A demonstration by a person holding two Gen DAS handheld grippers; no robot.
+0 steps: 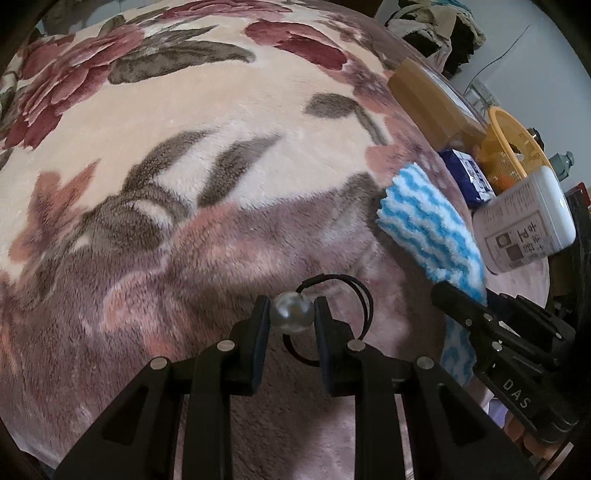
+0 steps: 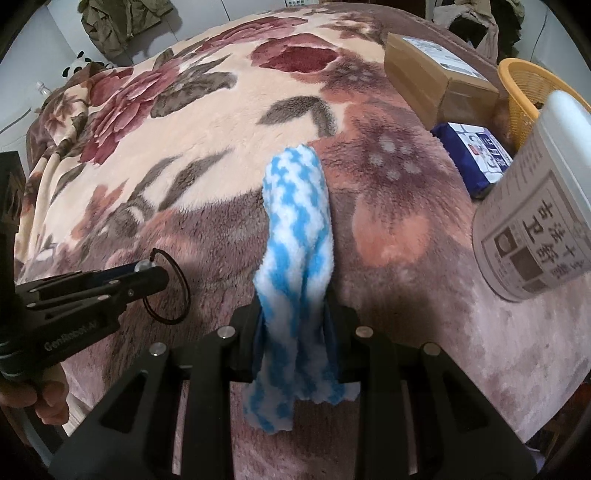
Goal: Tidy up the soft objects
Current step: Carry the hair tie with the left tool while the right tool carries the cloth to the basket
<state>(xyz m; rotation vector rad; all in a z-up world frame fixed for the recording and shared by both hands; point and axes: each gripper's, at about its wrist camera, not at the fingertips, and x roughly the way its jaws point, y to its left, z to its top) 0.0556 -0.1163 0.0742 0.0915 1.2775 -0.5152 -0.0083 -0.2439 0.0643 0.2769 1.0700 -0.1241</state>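
Note:
My left gripper is shut on the pearl bead of a black hair tie, whose elastic loops hang out to the right of the fingers above the floral blanket. In the right wrist view the same left gripper shows at the left with the hair tie dangling from it. My right gripper is shut on a fluffy blue-and-white striped sock, which sticks out forward past the fingers and also trails back below them. The sock and the right gripper appear at the right of the left wrist view.
Along the right edge of the bed stand a cardboard box, a blue tissue pack, an orange plastic basket and a white labelled canister. Clothes are piled at the back. A hand grips the left tool.

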